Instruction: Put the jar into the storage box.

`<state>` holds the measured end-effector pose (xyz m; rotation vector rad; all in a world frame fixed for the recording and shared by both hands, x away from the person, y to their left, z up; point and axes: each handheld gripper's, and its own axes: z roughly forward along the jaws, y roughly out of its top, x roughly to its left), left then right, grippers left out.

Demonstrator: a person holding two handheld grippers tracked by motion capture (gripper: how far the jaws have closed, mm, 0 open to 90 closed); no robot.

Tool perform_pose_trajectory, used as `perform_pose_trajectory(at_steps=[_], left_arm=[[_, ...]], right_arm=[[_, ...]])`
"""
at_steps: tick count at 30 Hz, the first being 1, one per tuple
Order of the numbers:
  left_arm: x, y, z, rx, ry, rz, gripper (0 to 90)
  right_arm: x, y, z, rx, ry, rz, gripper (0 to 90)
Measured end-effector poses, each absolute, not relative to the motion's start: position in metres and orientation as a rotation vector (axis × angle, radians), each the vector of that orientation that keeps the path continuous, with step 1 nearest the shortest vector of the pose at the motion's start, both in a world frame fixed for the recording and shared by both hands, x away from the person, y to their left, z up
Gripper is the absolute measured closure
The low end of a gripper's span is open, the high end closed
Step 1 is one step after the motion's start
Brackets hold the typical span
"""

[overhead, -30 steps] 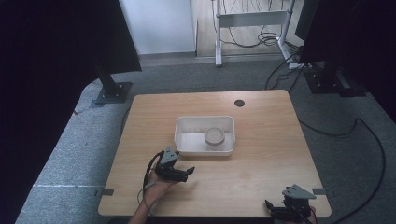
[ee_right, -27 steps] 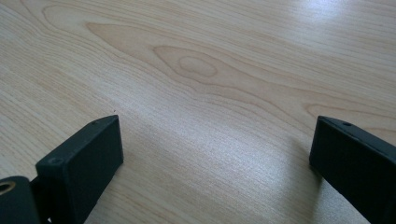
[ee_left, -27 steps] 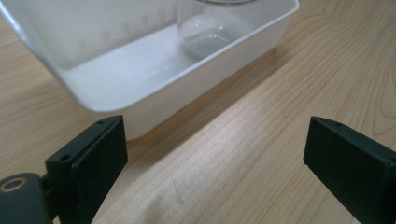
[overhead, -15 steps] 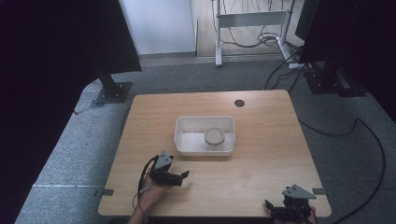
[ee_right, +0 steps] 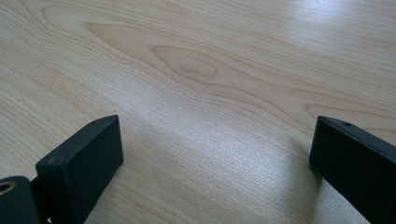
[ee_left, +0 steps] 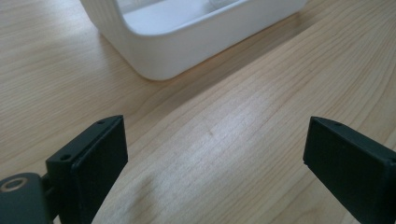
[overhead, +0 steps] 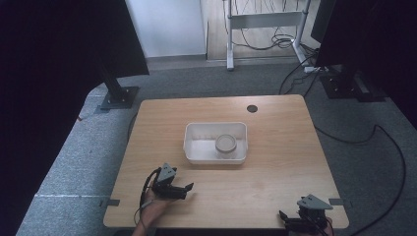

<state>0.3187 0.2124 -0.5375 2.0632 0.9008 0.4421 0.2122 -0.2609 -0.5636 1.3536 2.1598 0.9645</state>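
white tub beyond left tongs (apart)

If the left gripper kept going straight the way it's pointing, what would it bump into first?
Most likely the white tray: the left gripper, jaws open, points at its near corner across bare table. Pointing slightly down, it might graze the wood first.
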Motion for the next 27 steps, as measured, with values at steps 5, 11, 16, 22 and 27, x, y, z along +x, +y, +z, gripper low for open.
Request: perform_pose_trajectory(at_steps=[5, 11, 16, 22, 27], left_arm=[[0.316, 0.217, -0.54, 2.078, 0.913, 0.445, 6.2], [0.313, 0.223, -0.543, 2.094, 0.929, 0.448, 6.2], [0.311, 0.228, -0.545, 2.117, 0.94, 0.444, 6.2], [0.309, 0.232, -0.549, 2.149, 0.948, 0.435, 6.2], [0.308, 0.234, -0.551, 2.172, 0.96, 0.424, 6.2]], right_arm=[[0.212, -0.261, -0.564, 1.354, 2.16, 0.964, 2.3], [0.212, -0.261, -0.564, 1.354, 2.16, 0.964, 2.3], [0.212, -0.261, -0.564, 1.354, 2.159, 0.964, 2.3], [0.212, -0.261, -0.564, 1.354, 2.16, 0.964, 2.3], [0.212, -0.261, -0.564, 1.354, 2.16, 0.964, 2.3]])
